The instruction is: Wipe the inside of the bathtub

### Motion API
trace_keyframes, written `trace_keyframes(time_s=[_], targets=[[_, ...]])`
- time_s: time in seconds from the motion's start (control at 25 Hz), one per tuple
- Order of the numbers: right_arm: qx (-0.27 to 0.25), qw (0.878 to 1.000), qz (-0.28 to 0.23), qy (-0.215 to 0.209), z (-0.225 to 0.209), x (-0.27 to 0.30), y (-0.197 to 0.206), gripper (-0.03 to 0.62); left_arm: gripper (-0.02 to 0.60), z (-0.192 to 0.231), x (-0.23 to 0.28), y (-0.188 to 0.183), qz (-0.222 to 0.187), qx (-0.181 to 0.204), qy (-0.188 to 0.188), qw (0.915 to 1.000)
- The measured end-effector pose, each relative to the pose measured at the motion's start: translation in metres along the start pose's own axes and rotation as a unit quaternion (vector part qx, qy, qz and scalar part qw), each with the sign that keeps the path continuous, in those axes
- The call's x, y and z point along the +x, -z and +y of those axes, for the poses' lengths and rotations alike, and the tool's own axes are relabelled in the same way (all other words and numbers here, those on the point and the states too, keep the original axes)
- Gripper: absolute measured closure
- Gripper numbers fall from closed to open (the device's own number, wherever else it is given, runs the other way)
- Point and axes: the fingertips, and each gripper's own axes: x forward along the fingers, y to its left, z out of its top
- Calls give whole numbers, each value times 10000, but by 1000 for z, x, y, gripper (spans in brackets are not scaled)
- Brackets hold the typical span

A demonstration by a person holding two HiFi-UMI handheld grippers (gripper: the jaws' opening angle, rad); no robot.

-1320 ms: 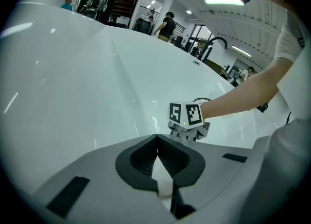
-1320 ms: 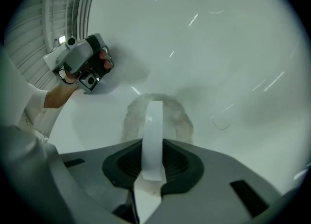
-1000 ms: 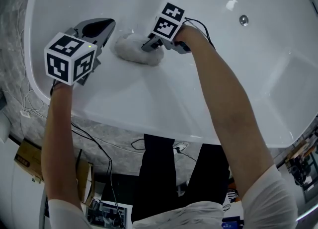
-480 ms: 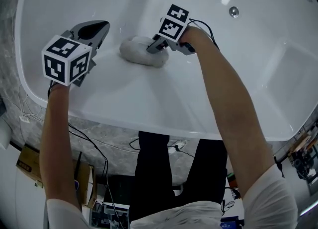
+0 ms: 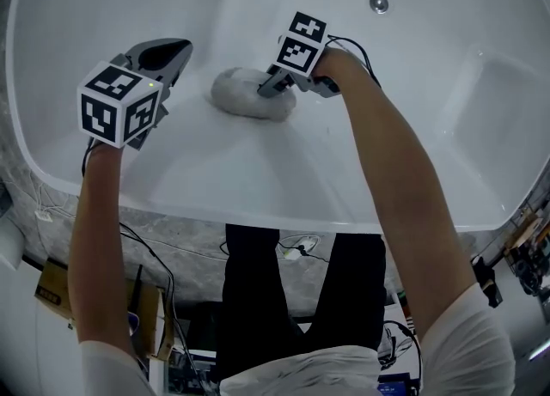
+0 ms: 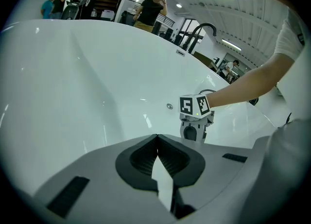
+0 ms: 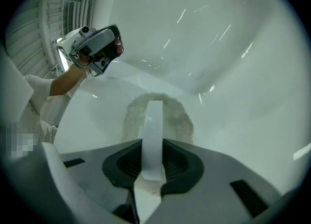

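Observation:
The white bathtub (image 5: 258, 179) fills the head view. A fluffy white wiping pad (image 5: 245, 94) lies on its inner slope. My right gripper (image 5: 265, 89) presses on the pad from the right, shut on the pad's white strap (image 7: 153, 130); the fluffy pad (image 7: 182, 121) spreads out beyond the jaws. My left gripper (image 5: 176, 49) hangs over the tub to the left of the pad, apart from it, shut with nothing in it (image 6: 156, 138). Across the tub the right gripper's marker cube (image 6: 194, 106) shows.
A round metal fitting (image 5: 378, 3) sits on the tub's far wall. A black faucet (image 6: 201, 31) rises behind the far rim. Below the near rim are cables (image 5: 163, 257), a cardboard box (image 5: 51, 287) and the person's legs. People stand in the background (image 6: 150, 9).
The right gripper has slid the pad a little to the right and toward the near rim along the tub's slope. The left gripper has kept its place beside it, still shut.

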Motion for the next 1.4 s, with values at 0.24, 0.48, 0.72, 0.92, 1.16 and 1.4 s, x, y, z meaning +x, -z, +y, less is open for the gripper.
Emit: trace_keyframes(time_s=[0.24,0.48,0.72,0.92,1.16,1.4], targets=[[37,10000,9,16,-4,-13,38,500,569,-26,27,-16,51,139,168,9997],[106,9998,20,154,-12,-28,91,500,569,-67,51,-26,134,279,319,9990],[166,9996,2,235,-17,-47,132,500,569,-101,77,-39,205,410,462,9979],[231,9992,-63,327,-15,-79,186,500,569,-153,105,-67,220,560,598,9964],[299,9988,-59,395,-19,-84,209,500,569,-172,122,-66,287,620,727,9950],[355,9984,-46,428,-24,-83,218,500,569,-178,131,-59,338,696,852,9933]])
